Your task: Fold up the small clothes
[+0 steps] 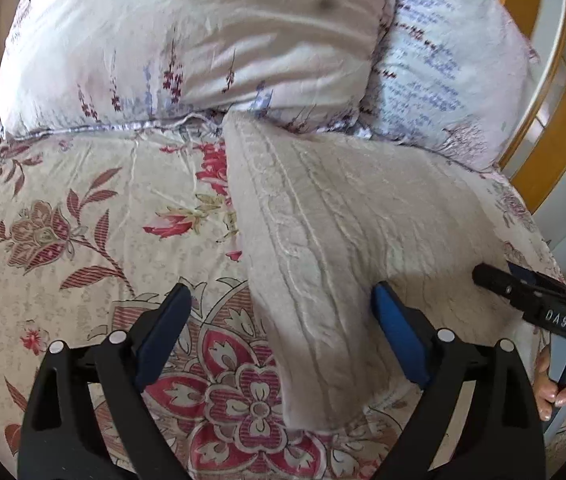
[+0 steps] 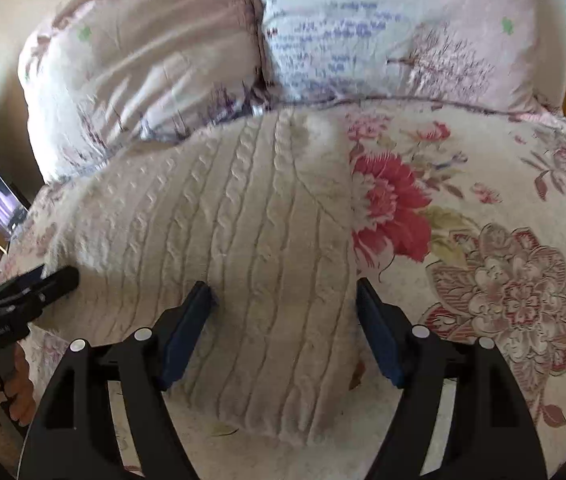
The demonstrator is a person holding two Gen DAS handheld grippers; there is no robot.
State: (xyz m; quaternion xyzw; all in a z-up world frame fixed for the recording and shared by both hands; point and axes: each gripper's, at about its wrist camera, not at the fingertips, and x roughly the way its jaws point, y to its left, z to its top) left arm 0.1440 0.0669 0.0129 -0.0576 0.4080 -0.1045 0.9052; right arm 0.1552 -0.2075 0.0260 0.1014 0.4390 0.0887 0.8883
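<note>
A cream cable-knit garment [image 1: 323, 216] lies spread on a floral bedspread [image 1: 83, 220]; it also shows in the right wrist view [image 2: 219, 216]. My left gripper [image 1: 281, 304] is open, its blue pads either side of the garment's near left edge. My right gripper [image 2: 285, 298] is open over the garment's near right part, one pad on the knit, the other by its right edge. Each gripper shows in the other's view: the right gripper [image 1: 523, 292] low at the garment's right edge, the left gripper [image 2: 39, 284] at its left edge.
Two printed pillows [image 1: 187, 40] [image 2: 383, 28] lie at the head of the bed, just beyond the garment. A wooden frame [image 1: 555, 112] stands at the right. The floral bedspread [image 2: 483, 240] stretches right of the garment. A hand [image 1: 563, 392] holds the right gripper's handle.
</note>
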